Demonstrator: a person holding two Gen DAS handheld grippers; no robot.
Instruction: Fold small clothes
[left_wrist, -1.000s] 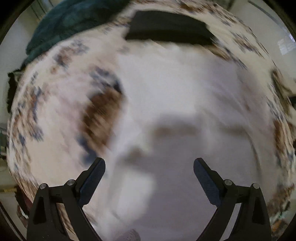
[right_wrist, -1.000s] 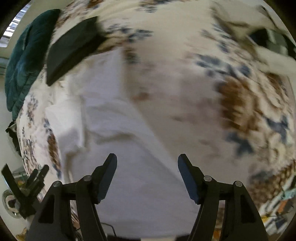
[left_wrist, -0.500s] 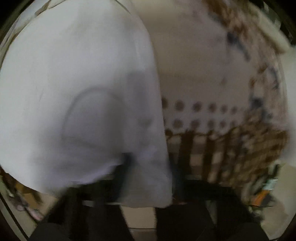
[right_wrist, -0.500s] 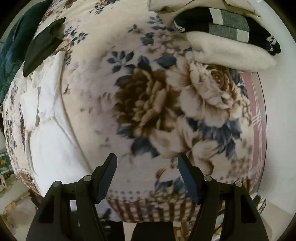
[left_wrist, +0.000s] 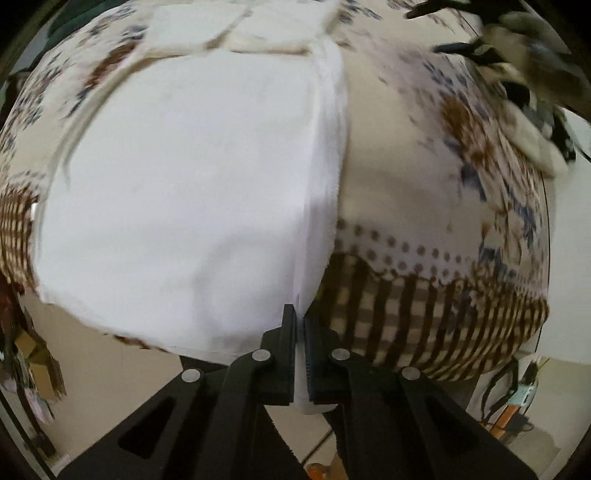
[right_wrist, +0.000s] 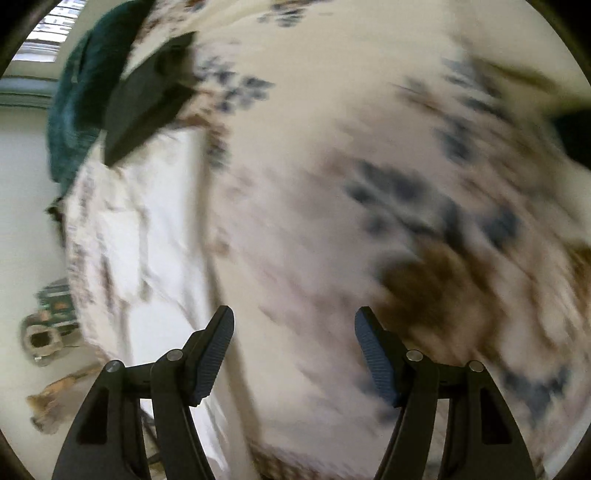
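Observation:
A white garment (left_wrist: 192, 177) lies spread on the floral bed blanket (left_wrist: 399, 155), its near hem hanging over the bed's front edge. My left gripper (left_wrist: 300, 325) is shut on the garment's near right corner, with white cloth pinched between the pads. In the right wrist view the same white garment (right_wrist: 159, 266) lies at the left. My right gripper (right_wrist: 294, 332) is open and empty above the bare floral blanket (right_wrist: 369, 184), to the right of the garment. That view is motion-blurred.
A folded black item (right_wrist: 147, 99) and a dark teal blanket (right_wrist: 81, 96) lie at the far end of the bed. A pile of folded clothes (left_wrist: 524, 85) sits at the right. The bed's checked front edge (left_wrist: 424, 314) drops to the floor.
My left gripper has gone from open above the garment to shut on its near corner at the bed's edge. My right gripper stayed open and swung back left towards the garment.

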